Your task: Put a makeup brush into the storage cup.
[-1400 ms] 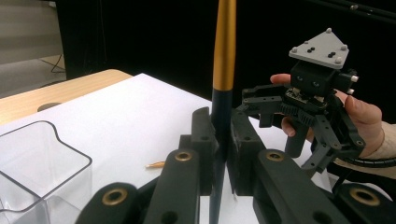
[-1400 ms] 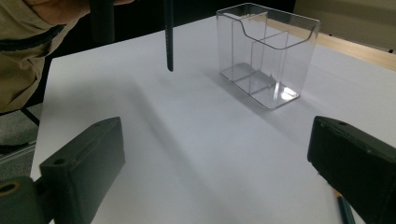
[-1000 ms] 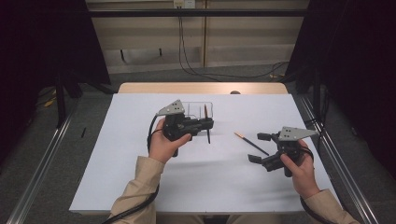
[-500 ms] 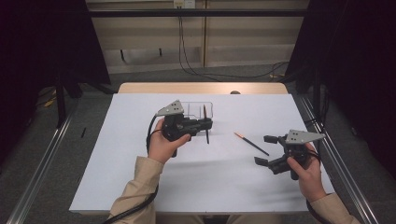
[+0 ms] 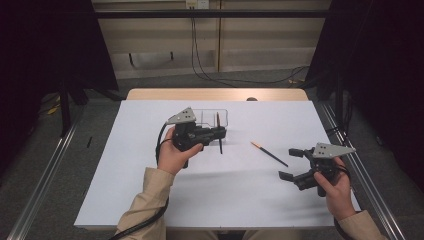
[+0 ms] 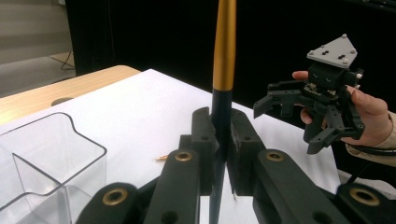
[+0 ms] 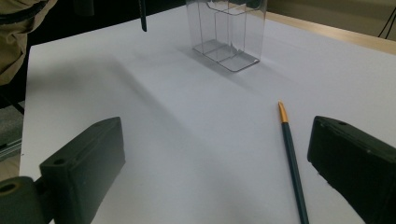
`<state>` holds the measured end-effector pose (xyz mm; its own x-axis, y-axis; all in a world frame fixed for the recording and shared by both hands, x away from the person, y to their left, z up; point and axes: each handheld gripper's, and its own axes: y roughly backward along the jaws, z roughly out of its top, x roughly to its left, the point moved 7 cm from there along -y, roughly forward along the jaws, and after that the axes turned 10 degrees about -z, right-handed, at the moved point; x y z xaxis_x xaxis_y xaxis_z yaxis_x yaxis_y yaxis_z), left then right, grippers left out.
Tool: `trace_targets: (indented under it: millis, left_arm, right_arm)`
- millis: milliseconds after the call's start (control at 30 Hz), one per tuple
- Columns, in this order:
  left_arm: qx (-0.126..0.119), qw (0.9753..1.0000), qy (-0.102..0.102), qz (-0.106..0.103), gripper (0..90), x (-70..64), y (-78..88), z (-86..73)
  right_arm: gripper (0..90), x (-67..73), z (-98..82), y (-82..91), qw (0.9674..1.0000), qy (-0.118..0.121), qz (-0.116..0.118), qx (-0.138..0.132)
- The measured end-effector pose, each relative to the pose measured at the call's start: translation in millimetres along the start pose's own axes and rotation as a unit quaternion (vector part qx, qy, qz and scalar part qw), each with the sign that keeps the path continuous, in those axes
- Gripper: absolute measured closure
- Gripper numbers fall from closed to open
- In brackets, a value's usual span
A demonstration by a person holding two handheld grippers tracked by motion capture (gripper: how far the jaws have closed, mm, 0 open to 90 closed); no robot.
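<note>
Pencils, slim dark-green with gold ends: one (image 6: 223, 56) stands upright, clamped in my left fingers (image 5: 218, 134) beside the clear plastic box (image 5: 212, 116) near the surface's far edge; another (image 5: 269, 153) lies ahead of my wide-open right fingers (image 5: 291, 163), not yet picked.

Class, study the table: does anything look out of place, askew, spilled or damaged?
Nothing is spilled or damaged. One pencil lies loose and slanted on the white table cover, apart from the clear container. The left gripper holds a second pencil upright near that container. The right gripper is open beside the loose one.
</note>
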<state>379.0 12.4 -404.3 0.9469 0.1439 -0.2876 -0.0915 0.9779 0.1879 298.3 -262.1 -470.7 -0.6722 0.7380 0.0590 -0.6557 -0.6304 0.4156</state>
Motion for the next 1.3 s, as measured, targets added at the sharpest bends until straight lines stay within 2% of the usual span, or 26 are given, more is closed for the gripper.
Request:
trace_targets:
  millis: [333,800,1133,1300]
  left_arm:
    - [0.003,1.0,0.0,0.002,83.1,1.8,0.9,-0.6]
    - [0.001,1.0,-0.001,0.009,83.1,6.2,3.4,2.7]
    - [-0.002,0.9997,0.002,0.023,83.1,16.9,5.1,10.4]
    - [-0.002,0.9994,-0.003,0.034,83.1,22.8,6.7,15.3]
  right_arm:
    - [3.4,-4.3,-3.7,9.9,1.0,-0.005,-0.005,-0.003]
    - [3.9,-2.4,-6.8,7.7,1.0,0.002,-0.005,0.004]
    - [4.2,-3.9,-7.5,7.9,1.0,0.001,-0.002,0.003]
    - [4.2,-4.3,-7.2,8.3,1.0,0.001,-0.003,0.001]
